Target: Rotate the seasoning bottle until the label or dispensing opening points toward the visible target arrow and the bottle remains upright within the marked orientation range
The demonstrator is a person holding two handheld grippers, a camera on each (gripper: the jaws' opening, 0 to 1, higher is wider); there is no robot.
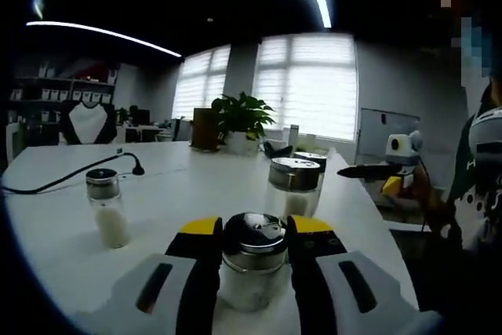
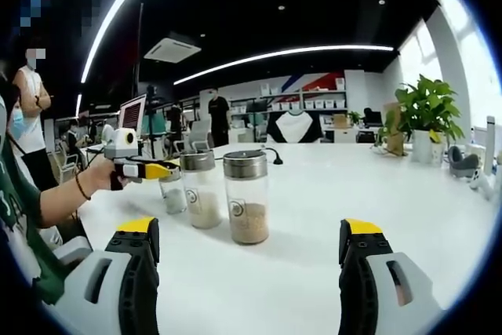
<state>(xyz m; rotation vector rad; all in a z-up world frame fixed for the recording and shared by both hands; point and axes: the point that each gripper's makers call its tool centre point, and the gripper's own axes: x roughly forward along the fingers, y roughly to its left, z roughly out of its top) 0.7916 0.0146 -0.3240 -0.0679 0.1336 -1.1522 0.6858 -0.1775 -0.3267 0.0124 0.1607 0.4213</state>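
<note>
My left gripper (image 1: pixel 252 229) is shut on a small glass seasoning bottle (image 1: pixel 252 264) with a perforated metal cap, which stands upright on the white table (image 1: pixel 180 186) with pale grains inside. In the right gripper view the same left gripper (image 2: pixel 161 170), held by a hand, grips that bottle (image 2: pixel 172 195) at its cap. My right gripper (image 2: pixel 249 229) stands open and wide, with nothing between its fingers, short of a taller jar (image 2: pixel 245 198). In the left gripper view the right gripper (image 1: pixel 353 171) comes in from the right.
A second small shaker (image 1: pixel 106 208) stands to the left, two larger jars (image 1: pixel 294 186) just beyond the held bottle. A black cable (image 1: pixel 70 178) crosses the table's far left. A potted plant (image 1: pixel 239 119) stands at the far edge. A person (image 2: pixel 31 92) stands off the table's side.
</note>
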